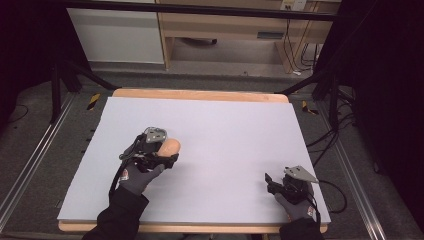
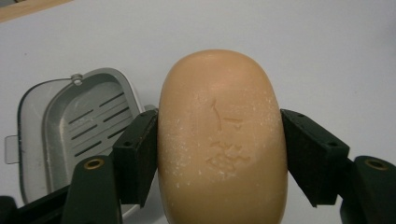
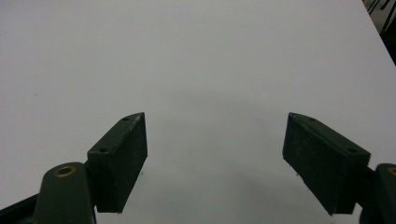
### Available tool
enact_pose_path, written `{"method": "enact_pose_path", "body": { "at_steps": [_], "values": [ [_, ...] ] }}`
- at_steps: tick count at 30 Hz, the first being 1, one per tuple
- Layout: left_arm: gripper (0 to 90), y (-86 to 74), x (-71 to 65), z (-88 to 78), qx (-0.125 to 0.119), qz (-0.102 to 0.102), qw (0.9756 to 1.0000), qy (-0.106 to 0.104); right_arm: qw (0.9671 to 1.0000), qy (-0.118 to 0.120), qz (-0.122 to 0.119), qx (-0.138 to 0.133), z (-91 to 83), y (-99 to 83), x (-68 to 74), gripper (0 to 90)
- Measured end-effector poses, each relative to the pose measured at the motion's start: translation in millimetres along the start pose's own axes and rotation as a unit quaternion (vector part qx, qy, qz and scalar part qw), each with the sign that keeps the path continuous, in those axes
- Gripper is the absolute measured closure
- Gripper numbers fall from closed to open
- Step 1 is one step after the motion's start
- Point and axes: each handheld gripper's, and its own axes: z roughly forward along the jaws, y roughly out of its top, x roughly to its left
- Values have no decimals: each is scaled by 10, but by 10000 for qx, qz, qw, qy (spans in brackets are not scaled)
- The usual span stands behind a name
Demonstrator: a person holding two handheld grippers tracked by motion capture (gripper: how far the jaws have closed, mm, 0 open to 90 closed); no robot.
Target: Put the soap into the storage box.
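The left gripper [image 2: 219, 140] has its two black jaws pressed against the long sides of a tan bar of soap [image 2: 222, 140] — the bar is clamped between them, stamped face up, its rounded far end sticking out past the jaw tips. Just beyond and to one side in the left gripper view lies a grey soap dish [image 2: 70, 121] with a slotted drain floor, nothing in it. The right gripper [image 3: 215, 154] hangs over the pale table [image 3: 196, 56] with jaws spread wide, gripping nothing — well apart from the soap.
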Motion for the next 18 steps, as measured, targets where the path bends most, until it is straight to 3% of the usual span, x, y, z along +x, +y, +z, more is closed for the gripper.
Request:
{"method": "enact_pose_path", "body": {
  "at_steps": [7, 18],
  "values": [
    [318, 11, 156, 28, 3, -206, 9997, 122, 10000, -7, 3, -19, -2, 0, -4, 219],
    [318, 29, 325, 79, 63, -339, 9989, 310, 10000, 4, 10, -6, 0, 0, -1, 218]
  ]
}}
